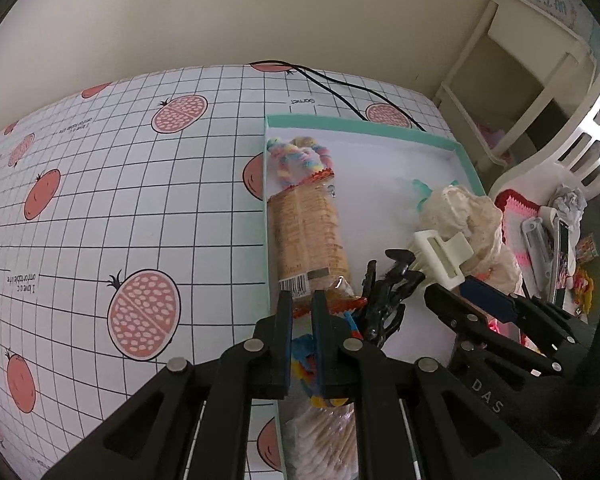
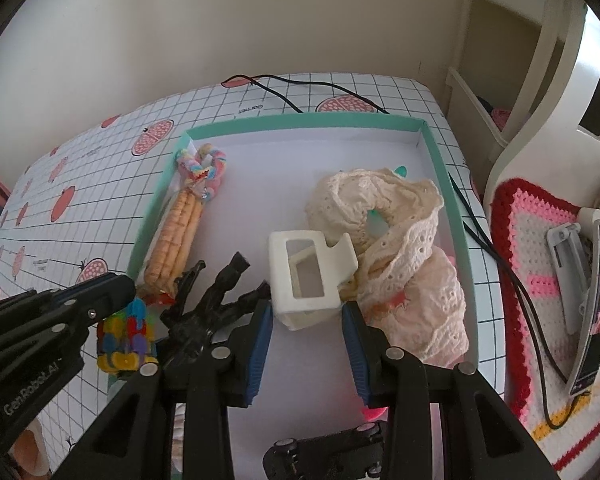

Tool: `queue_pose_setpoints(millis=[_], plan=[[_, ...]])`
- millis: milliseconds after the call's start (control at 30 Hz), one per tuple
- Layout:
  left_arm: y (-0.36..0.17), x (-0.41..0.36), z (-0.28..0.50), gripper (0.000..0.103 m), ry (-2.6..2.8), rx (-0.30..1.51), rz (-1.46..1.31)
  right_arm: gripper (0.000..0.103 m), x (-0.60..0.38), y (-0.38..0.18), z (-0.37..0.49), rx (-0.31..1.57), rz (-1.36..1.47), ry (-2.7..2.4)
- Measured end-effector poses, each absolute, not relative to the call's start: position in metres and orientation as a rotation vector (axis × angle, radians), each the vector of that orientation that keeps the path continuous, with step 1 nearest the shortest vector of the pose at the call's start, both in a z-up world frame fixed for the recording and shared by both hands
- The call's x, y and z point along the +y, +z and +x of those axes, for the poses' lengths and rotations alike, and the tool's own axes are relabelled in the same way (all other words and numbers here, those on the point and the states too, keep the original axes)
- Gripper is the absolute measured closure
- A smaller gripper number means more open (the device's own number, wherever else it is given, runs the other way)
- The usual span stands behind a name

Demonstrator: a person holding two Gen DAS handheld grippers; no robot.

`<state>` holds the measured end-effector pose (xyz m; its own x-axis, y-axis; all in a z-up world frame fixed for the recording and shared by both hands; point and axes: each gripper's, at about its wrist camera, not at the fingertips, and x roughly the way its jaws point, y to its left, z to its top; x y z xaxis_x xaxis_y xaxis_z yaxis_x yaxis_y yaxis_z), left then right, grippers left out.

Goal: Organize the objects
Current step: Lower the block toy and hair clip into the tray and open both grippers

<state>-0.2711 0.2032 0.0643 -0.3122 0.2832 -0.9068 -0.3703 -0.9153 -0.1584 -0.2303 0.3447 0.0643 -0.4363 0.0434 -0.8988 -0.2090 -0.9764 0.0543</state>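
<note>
A teal-rimmed box (image 1: 360,124) (image 2: 300,122) lies on the gridded tablecloth. Along its left wall lie a cracker packet (image 1: 308,236) (image 2: 176,236) and a pastel scrunchie (image 1: 296,156) (image 2: 204,164). My left gripper (image 1: 302,312) (image 2: 130,290) is nearly closed at the packet's near end, over a multicoloured bundle (image 1: 304,360) (image 2: 126,336) that shows in its narrow gap. A black claw clip (image 1: 384,296) (image 2: 208,304) lies beside it. My right gripper (image 2: 308,312) (image 1: 448,288) stands open, its tips flanking the base of a white claw clip (image 2: 304,280) (image 1: 440,252). Cream lace fabric (image 2: 380,208) (image 1: 460,212) is piled behind it.
Right of the table, a red and pink crochet mat (image 2: 540,220) carries a phone on a stand (image 2: 596,308). A black cable (image 2: 480,232) runs across the table's back and right side. A white shelf (image 1: 520,80) stands against the wall. A black toy car (image 2: 328,452) sits under my right gripper.
</note>
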Motion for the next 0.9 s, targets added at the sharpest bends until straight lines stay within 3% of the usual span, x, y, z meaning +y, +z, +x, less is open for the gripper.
queue_pose_setpoints(millis=[100,167,233,500,567,700,767,900], plan=[[0.066,0.202,-0.270,0.089,2.253,0.095,-1.527,0.063,0.341,0.069,-0.228,0.219,-1.568,2.535],[0.066,0.200,-0.269,0.072,2.258,0.082,-1.522,0.062,0.339,0.070,-0.226,0.214,-1.570,2.534],[0.066,0.198,-0.267,0.067,2.261,0.065,-1.520,0.059,0.335,0.071,-0.224,0.205,-1.573,2.527],[0.074,0.185,-0.256,0.063,2.263,0.040,-1.504,0.055,0.321,0.081,-0.210,0.183,-1.558,2.525],[0.079,0.179,-0.252,0.056,2.272,0.023,-1.492,0.055,0.319,0.082,-0.205,0.198,-1.558,2.520],[0.088,0.168,-0.241,0.052,2.291,0.040,-1.461,0.054,0.314,0.086,-0.192,0.204,-1.551,2.514],[0.091,0.161,-0.235,0.045,2.302,0.039,-1.453,0.053,0.312,0.087,-0.185,0.201,-1.551,2.506],[0.096,0.149,-0.222,0.043,2.327,0.047,-1.440,0.053,0.305,0.090,-0.171,0.206,-1.547,2.500]])
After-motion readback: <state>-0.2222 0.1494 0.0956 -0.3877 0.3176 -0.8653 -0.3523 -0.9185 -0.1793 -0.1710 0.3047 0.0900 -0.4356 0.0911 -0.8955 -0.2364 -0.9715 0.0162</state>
